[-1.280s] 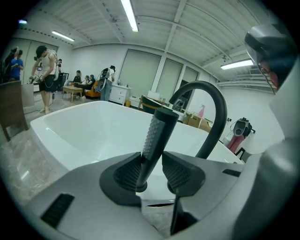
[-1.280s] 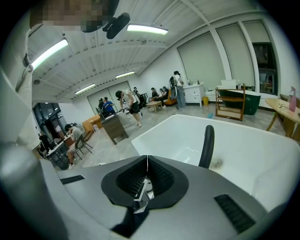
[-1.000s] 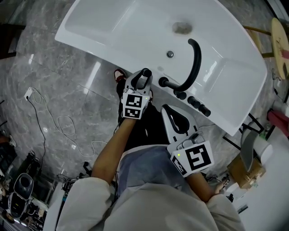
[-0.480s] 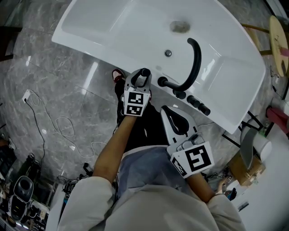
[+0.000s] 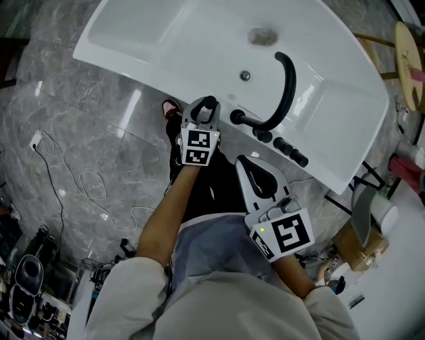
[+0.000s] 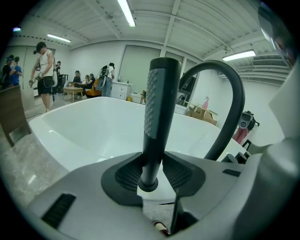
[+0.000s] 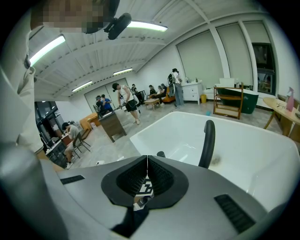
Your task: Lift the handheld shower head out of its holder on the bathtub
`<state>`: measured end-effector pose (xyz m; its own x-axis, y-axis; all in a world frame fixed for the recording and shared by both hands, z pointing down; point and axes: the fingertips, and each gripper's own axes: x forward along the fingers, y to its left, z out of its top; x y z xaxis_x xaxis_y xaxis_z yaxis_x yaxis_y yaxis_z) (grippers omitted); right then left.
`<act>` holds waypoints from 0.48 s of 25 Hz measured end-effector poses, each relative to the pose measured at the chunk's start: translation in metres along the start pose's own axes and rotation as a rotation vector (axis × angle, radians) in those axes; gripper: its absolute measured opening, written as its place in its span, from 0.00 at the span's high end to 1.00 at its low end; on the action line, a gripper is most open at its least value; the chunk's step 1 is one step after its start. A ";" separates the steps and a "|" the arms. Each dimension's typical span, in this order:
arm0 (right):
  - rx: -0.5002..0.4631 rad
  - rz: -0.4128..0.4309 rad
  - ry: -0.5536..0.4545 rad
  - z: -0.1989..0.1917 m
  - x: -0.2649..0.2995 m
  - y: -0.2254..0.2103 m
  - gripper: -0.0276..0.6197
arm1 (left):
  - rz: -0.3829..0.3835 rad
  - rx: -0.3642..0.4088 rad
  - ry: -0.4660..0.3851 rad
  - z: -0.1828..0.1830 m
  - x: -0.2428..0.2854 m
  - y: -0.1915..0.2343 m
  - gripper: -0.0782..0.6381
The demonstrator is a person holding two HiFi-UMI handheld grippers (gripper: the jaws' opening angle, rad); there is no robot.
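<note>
Hidden: the holder is covered by the left gripper (image 6: pixel 151 174) in both views; can't tell if the shower head's foot sits in it.
Shower head (image 6: pixel 161 98): upright at the near rim of the bathtub (image 5: pixel 166 40), beside the curved black spout (image 5: pixel 287 86).
Left gripper: jaws clamped on the shower head's lower stem.
Right gripper (image 7: pixel 147 174): jaws pressed together, nothing between them, held back from the rim.
Bathtub: drain (image 5: pixel 263 36) in the floor, black knobs (image 5: pixel 289 151) on the rim.

We see bright, even light from ceiling tubes (image 6: pixel 127 13); glare streaks the floor (image 5: pixel 136 106) at left; gripper-view edges bend, perhaps slightly blurred.
</note>
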<state>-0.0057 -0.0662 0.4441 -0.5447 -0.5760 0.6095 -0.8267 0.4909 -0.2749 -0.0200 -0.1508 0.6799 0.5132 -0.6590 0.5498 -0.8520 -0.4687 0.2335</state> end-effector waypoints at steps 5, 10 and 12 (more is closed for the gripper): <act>0.006 -0.007 -0.003 0.002 -0.001 -0.003 0.93 | 0.010 -0.023 0.000 -0.001 -0.002 0.002 0.71; 0.009 -0.006 -0.004 0.002 0.000 -0.004 0.93 | 0.021 -0.038 0.009 -0.004 -0.008 0.004 0.71; 0.008 -0.002 -0.005 0.003 0.001 -0.002 0.93 | 0.021 -0.036 0.012 -0.007 -0.011 0.003 0.71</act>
<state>-0.0046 -0.0695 0.4431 -0.5438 -0.5801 0.6065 -0.8289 0.4845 -0.2798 -0.0295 -0.1409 0.6797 0.4940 -0.6611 0.5648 -0.8659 -0.4331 0.2503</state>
